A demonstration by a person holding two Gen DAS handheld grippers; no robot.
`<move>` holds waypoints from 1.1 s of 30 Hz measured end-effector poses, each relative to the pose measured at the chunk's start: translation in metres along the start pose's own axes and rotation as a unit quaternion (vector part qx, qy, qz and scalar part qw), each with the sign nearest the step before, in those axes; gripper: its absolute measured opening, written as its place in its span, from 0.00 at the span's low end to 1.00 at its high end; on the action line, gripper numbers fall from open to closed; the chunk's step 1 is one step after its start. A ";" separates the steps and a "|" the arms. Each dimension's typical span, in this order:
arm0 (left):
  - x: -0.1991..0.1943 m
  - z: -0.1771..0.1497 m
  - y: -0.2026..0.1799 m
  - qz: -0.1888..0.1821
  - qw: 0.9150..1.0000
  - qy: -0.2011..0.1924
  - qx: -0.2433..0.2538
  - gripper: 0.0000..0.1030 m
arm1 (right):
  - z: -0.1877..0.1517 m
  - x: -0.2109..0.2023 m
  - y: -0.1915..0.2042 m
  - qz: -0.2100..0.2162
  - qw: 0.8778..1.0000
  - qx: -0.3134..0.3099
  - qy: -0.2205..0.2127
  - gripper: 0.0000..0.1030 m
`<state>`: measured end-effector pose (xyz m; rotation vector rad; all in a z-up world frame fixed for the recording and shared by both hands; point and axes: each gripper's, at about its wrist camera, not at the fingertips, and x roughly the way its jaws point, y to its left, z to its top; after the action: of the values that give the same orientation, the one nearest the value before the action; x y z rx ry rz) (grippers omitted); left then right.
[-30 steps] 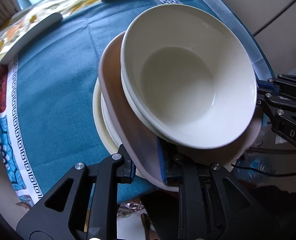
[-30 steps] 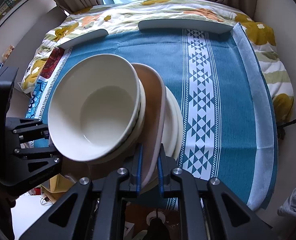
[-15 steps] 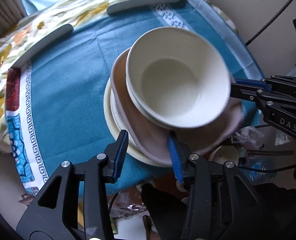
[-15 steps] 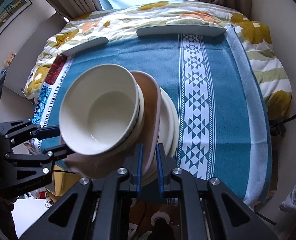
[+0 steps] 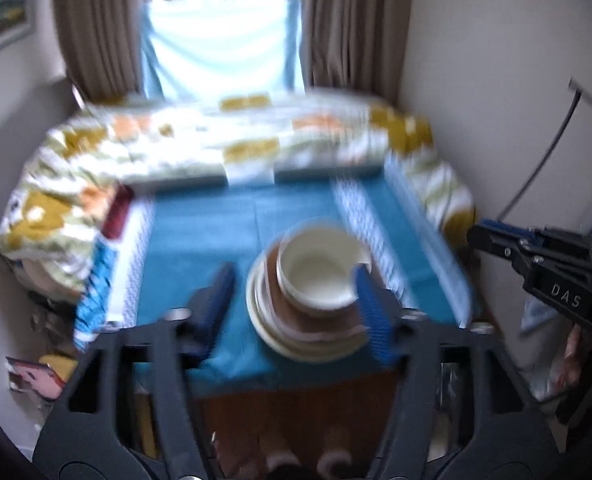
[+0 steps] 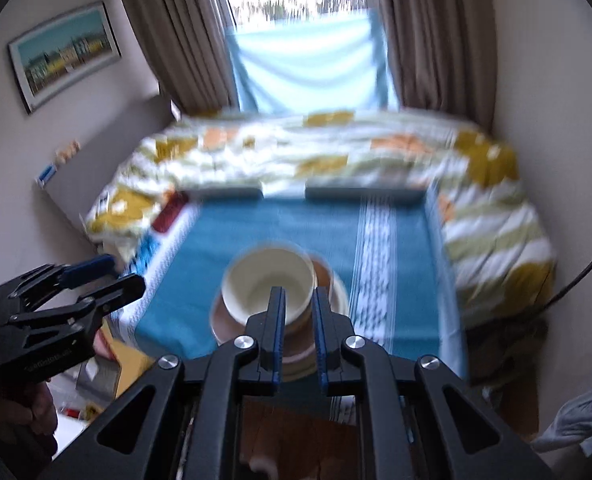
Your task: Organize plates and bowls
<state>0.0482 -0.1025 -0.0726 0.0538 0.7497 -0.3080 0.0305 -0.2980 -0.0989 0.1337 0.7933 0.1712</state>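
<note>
A cream bowl (image 5: 315, 276) sits on a brown plate (image 5: 315, 322), which rests on cream plates (image 5: 296, 346), stacked near the front edge of the blue tablecloth (image 5: 204, 224). The bowl (image 6: 266, 286) and brown plate (image 6: 226, 324) also show in the right wrist view. My left gripper (image 5: 292, 304) is open and empty, pulled back in front of the stack. My right gripper (image 6: 299, 320) is open by a narrow gap and empty, also pulled back from the stack. Both views are blurred by motion.
A flowered cloth (image 6: 335, 152) covers the far part of the surface, with two grey bars (image 6: 363, 192) at its edge. Curtains (image 6: 176, 32) and a window stand behind. Walls close in on both sides. A wooden floor (image 5: 296, 412) lies below the front edge.
Both grippers have let go of the brown plate and drawn back and up from the stack. The left jaws have opened wide; the right jaws have parted slightly. The stack now rests on the cloth.
</note>
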 end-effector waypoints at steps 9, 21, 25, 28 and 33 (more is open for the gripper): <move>-0.085 0.018 0.007 0.049 0.987 -0.151 0.009 1.00 | 0.013 -0.070 0.030 -0.078 0.989 -0.017 -0.122 1.00; -0.103 -0.009 0.024 0.076 0.980 -0.183 0.027 1.00 | -0.001 -0.073 0.047 -0.097 0.982 0.003 -0.161 1.00; -0.102 -0.009 0.028 0.074 0.980 -0.183 0.025 1.00 | 0.000 -0.074 0.049 -0.098 0.982 0.004 -0.163 0.99; -0.101 -0.010 0.032 0.069 0.980 -0.187 0.020 1.00 | 0.000 -0.073 0.050 -0.101 0.981 0.005 -0.166 0.99; -0.100 -0.008 0.034 0.066 0.980 -0.189 0.021 1.00 | 0.001 -0.071 0.051 -0.104 0.980 0.006 -0.167 0.99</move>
<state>-0.0165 -0.0433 -0.0126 0.0811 0.3606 -0.1994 -0.0229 -0.2628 -0.0396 0.0872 0.4696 -0.0552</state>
